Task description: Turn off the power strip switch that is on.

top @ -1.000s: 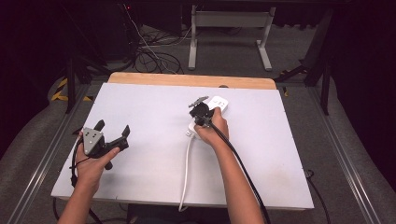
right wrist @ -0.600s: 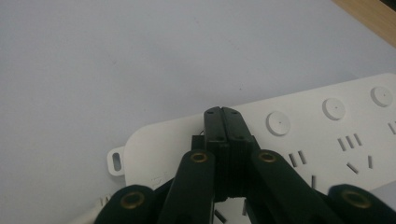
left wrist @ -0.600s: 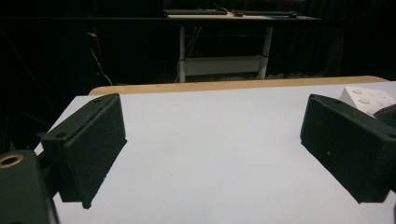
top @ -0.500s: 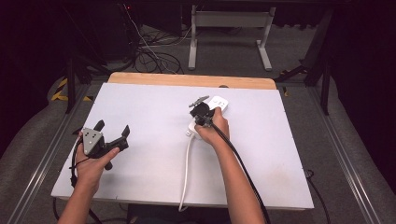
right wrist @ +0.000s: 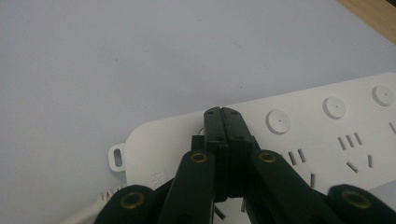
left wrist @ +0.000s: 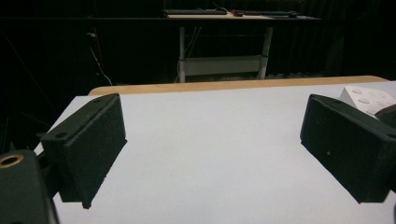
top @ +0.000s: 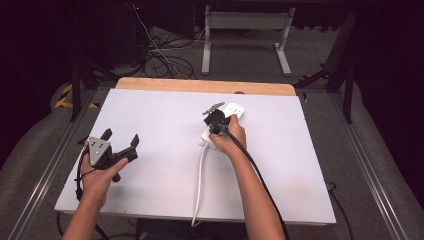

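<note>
Your right hand-held gripper, jaws pressed together with nothing between them, sits tip-down on the white power strip near its cord end, beside the first round button, while your left hand-held gripper hovers wide apart, well away over the bare surface.

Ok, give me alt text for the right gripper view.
The right gripper, jaws pressed together, sits on a white power strip near its cord end. The strip lies on a pale table, with round buttons above its socket slots.
</note>
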`<state>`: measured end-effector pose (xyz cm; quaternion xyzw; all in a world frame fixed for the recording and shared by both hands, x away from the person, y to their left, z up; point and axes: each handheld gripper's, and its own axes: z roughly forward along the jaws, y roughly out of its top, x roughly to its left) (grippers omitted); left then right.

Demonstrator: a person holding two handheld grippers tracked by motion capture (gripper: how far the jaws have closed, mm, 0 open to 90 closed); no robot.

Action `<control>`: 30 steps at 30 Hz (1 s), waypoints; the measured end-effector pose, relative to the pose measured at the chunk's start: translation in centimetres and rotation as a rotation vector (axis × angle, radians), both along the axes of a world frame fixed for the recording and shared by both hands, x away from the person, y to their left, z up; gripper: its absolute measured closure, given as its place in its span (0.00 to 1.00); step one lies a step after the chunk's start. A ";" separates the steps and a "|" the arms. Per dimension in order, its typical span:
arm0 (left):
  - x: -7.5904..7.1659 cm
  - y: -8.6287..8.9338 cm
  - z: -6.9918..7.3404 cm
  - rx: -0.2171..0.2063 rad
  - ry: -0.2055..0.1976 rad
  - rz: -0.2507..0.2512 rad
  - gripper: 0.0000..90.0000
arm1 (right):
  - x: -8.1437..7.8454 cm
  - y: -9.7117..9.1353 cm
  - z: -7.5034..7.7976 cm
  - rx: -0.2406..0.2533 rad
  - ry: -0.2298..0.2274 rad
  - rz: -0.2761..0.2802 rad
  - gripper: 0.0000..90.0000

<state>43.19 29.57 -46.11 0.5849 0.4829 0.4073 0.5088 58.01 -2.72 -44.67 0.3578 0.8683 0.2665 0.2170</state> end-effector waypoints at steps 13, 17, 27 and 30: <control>0.1 0.0 0.0 -0.001 0.003 -0.001 0.08 | 0.1 -0.3 0.3 0.012 0.014 0.009 1.00; 0.1 0.0 -0.1 -0.003 0.004 0.002 0.08 | 0.2 -0.6 0.3 0.011 0.029 0.005 1.00; 0.1 0.1 0.0 -0.008 0.004 0.002 0.08 | 0.2 -0.6 0.3 0.005 0.024 0.010 1.00; 0.1 0.1 -0.1 -0.008 0.005 0.002 0.08 | 0.3 -0.6 0.3 0.009 0.028 0.010 1.00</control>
